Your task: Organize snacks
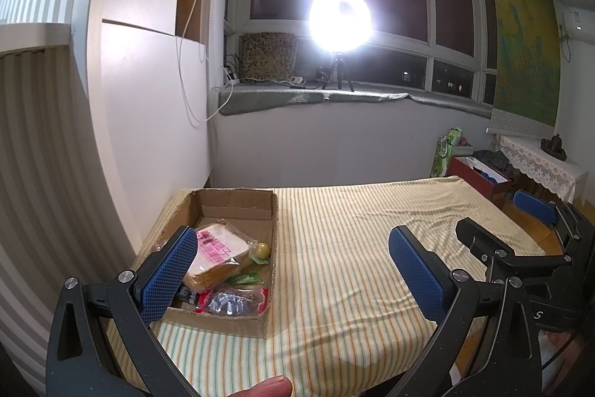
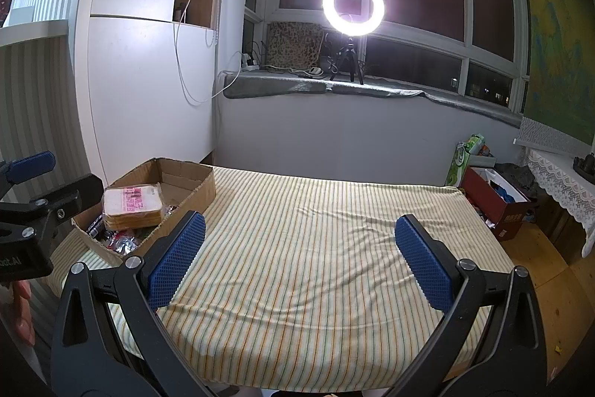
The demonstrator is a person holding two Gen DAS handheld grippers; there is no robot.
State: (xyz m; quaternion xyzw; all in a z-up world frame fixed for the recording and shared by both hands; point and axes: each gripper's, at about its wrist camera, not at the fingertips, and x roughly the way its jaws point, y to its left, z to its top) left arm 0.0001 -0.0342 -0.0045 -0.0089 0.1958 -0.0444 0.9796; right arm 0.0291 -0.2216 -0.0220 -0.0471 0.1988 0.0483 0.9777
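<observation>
My left hand-held gripper (image 1: pixel 293 270) hangs with its jaws spread wide and nothing between them; its blue pads (image 1: pixel 169 279) are a knobbly, honeycomb-textured rubber on matte black arms. My right hand-held gripper (image 2: pixel 299 259) is just as wide and just as bare, above the striped cloth (image 2: pixel 316 248), a soft, faintly rumpled fabric in cream with thin orange and green lines, which covers the counter.

The snacks lie in a shallow corrugated cardboard box (image 1: pixel 238 203) at about ten o'clock from my left pads, its flaps creased and its walls raw brown. Inside, a clear plastic pack of sliced bread (image 1: pixel 219 257) sits on top, square and pale, with a pink label whose characters I cannot read. Beside it at three o'clock rests a small round yellowish ball (image 1: pixel 263 250). Below are a crinkly clear wrapper with red ends (image 1: pixel 234 304) and a green packet (image 1: pixel 243 279).

At twelve o'clock a ring light (image 2: pixel 353 6) glares on the windowsill.
</observation>
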